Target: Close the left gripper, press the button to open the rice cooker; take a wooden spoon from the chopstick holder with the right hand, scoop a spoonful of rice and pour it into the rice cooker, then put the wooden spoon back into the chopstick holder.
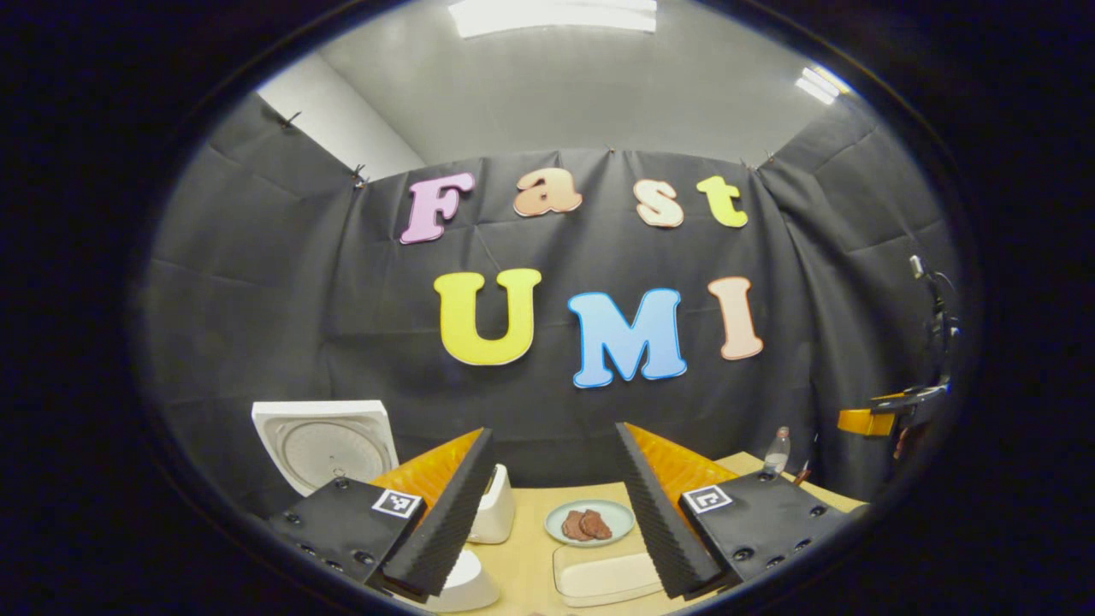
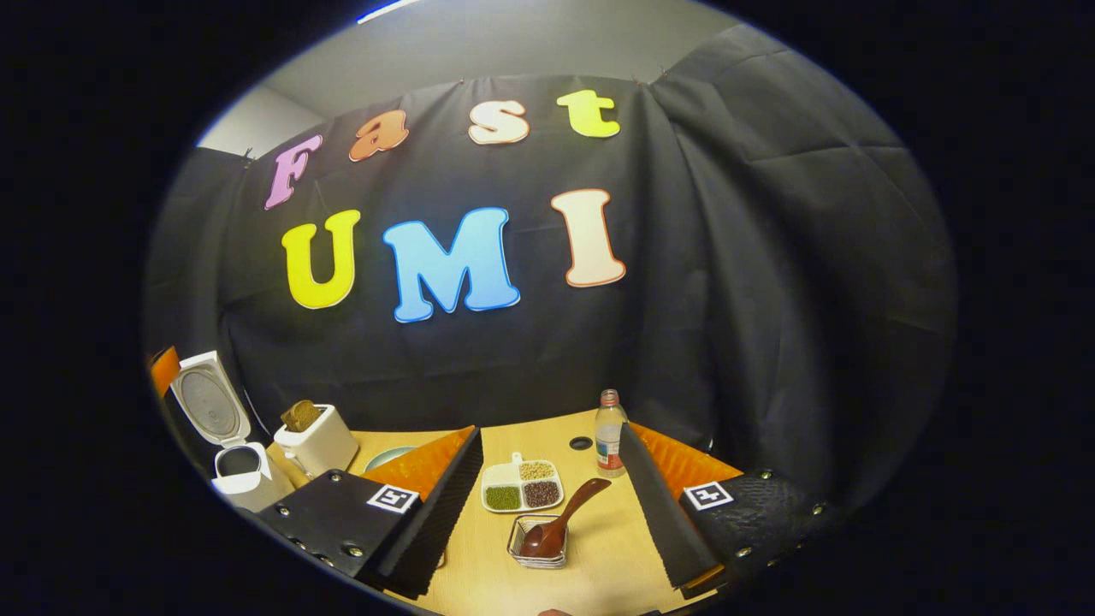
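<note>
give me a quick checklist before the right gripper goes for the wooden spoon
1. Rice cooker lid up: ok, it stands open.
2. Right gripper open: ok, its fingers are spread with nothing between.
3. Wooden spoon reachable: ok, it leans in the clear holder, handle up toward the right.
4. Left gripper out of the way: ok, open and holding nothing.
5. Rice in the divided dish: cannot tell which compartment holds it.

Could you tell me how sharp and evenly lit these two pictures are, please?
Left gripper view: ceiling lights blow out, fisheye bows the wall, plate fairly sharp. Right gripper view: dimmer, rice cooker squeezed at the edge, wooden spoon crisp with slight glare.
</note>
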`<state>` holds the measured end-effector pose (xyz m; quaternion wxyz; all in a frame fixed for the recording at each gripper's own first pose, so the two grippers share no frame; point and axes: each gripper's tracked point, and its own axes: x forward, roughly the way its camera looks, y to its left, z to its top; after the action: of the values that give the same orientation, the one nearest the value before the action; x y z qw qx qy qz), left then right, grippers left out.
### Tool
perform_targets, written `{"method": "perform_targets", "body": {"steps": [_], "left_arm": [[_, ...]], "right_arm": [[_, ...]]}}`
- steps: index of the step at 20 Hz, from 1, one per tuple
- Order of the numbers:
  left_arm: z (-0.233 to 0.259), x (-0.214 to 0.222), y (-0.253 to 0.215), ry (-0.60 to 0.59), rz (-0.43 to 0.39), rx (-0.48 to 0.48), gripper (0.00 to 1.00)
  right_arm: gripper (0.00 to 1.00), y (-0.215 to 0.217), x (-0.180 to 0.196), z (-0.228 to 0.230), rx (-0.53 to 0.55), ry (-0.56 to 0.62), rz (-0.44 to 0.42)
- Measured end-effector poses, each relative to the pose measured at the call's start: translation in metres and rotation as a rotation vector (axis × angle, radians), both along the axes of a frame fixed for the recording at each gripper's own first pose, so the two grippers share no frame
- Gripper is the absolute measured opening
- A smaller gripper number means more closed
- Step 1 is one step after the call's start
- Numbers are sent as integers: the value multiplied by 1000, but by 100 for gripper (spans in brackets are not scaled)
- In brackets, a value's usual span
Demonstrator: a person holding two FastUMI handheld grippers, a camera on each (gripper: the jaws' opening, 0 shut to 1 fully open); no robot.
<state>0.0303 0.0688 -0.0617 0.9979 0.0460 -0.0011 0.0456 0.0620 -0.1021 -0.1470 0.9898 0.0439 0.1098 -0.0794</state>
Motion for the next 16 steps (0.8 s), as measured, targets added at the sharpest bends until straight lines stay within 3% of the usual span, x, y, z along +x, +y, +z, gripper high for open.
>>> {"method": "perform_targets", "body": {"steps": [1,7,11,16], "left_arm": [[-3,1,-2,9,15,0,92],[-20,5,-6,60,82,9,99],[-26,9,-4,78,122,12,92],[-30,7,-2,104,161,38,92]], "right_arm": [[97,-4,7,-11,4,18,12],[97,-35,40,-75,41,116,13],[97,-41,59,-119,79,193,32],[98,-45,86,-167,164,270,44]]}}
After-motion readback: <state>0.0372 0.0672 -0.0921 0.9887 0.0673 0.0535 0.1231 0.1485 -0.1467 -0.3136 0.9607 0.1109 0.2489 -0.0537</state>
